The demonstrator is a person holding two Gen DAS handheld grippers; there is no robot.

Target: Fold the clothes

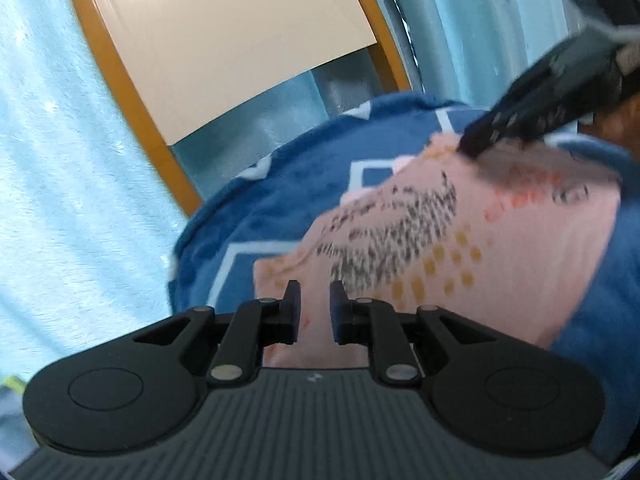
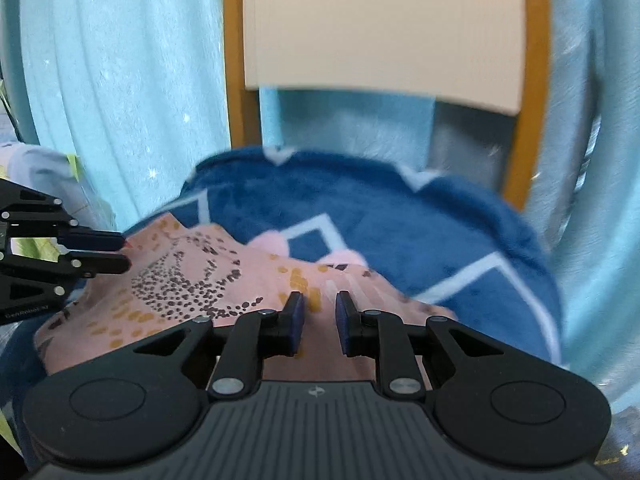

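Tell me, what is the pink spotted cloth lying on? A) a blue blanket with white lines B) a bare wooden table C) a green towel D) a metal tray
A: the pink cloth lies spread on a blue blanket with white lines, which shows around its edges in both views.

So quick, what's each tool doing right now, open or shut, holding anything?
Left tool: open, a gap between its fingers, over the pink cloth, gripping nothing.
Right tool: open too, over the same cloth, gripping nothing.
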